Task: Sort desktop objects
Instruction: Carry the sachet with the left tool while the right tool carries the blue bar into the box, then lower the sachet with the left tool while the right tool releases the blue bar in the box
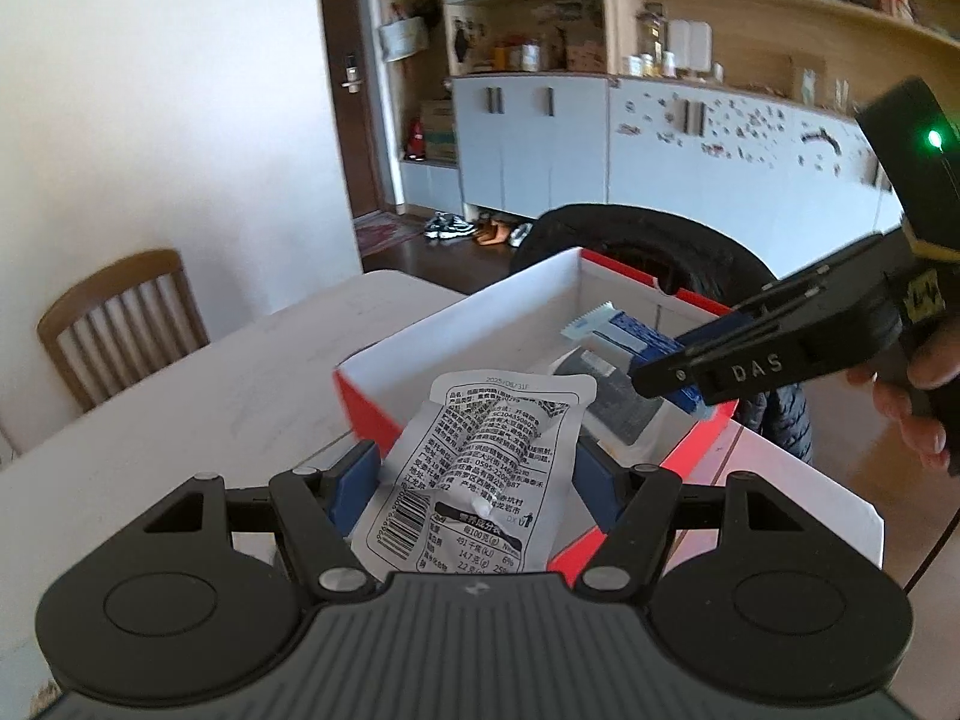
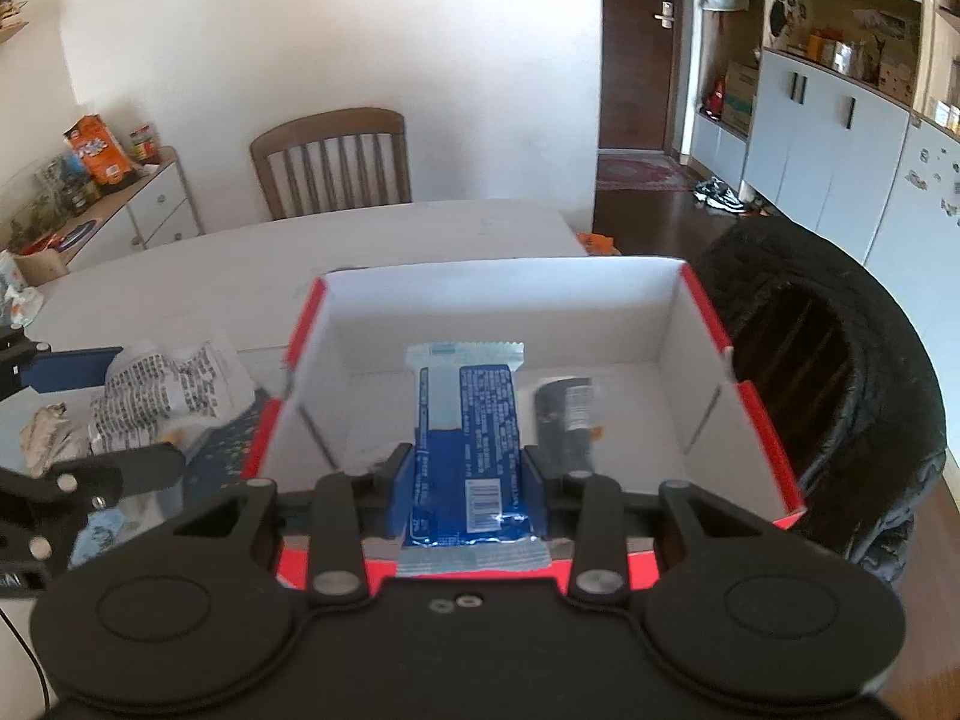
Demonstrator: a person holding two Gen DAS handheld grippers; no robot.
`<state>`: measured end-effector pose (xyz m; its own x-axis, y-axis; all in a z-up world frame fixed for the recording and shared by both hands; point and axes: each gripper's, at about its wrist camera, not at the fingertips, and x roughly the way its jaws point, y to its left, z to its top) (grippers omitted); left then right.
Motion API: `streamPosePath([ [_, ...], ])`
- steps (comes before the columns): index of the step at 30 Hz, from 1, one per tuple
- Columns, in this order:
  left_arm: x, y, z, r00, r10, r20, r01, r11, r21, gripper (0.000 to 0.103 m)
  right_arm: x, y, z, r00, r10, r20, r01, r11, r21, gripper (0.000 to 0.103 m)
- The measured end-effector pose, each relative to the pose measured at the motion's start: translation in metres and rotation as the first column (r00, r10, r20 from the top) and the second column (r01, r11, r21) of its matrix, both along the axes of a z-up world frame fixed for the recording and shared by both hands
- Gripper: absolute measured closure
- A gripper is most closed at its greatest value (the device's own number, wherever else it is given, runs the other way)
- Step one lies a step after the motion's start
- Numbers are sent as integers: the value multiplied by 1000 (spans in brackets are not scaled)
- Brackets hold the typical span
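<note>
Over the box [image 2: 702, 324] the right gripper [image 2: 468, 468] pinches a blue bar [image 2: 468, 420] lengthwise, while the left gripper [image 1: 474, 474], nearer the rim, clamps a white pouch [image 1: 480, 456].

White tabletop [image 2: 390, 240] is seen carrying a red box [image 2: 759, 420] with white inner walls near its right edge. Left of the box, a dark blue patterned item [image 2: 225, 450] and a crumpled pale wrapper [image 2: 51, 438] are laid directly on the surface.

Two wrist views, close, tilted down along own fingers toward the red box [image 1: 366, 414] [image 2: 762, 420] on the table [image 1: 180, 420] [image 2: 420, 228]; box and both grippers shared.
</note>
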<state>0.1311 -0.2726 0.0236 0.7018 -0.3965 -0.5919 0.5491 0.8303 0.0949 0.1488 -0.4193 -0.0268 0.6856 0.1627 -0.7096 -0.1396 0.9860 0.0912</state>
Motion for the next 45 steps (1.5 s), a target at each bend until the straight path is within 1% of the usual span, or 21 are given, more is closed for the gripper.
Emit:
streamPosePath([
  [8, 18, -39, -9, 998, -53, -16, 54, 997, 63, 34, 20, -30, -8, 998, -38, -41, 38, 999, -1, 67],
  [11, 28, -49, -14, 997, -62, -35, 65, 994, 83, 34, 28, -35, -12, 998, -46, -49, 46, 999, -9, 68],
  [15, 43, -64, -23, 996, -76, -52, 82, 988, 132, 34, 39, -36, -19, 997, -43, -60, 42, 999, -29, 68],
  [24, 72, -81, -40, 990, -71, -118, 92, 979, 184, 34, 59, -40, -38, 995, -42, -94, 38, 998, -51, 68],
  [27, 78, -87, -46, 989, -71, -130, 97, 974, 204, 34, 64, -39, -44, 994, -39, -102, 33, 997, -68, 68],
  [31, 84, -93, -55, 987, -73, -145, 106, 967, 233, 34, 71, -41, -50, 992, -44, -120, 36, 997, -66, 68],
  [39, 94, -101, -69, 980, -59, -188, 108, 961, 257, 34, 76, -37, -58, 993, -17, -116, 6, 995, -95, 68],
  [45, 102, -104, -79, 969, -48, -243, 114, 957, 266, 34, 81, -37, -62, 992, -10, -123, -3, 995, -101, 68],
])
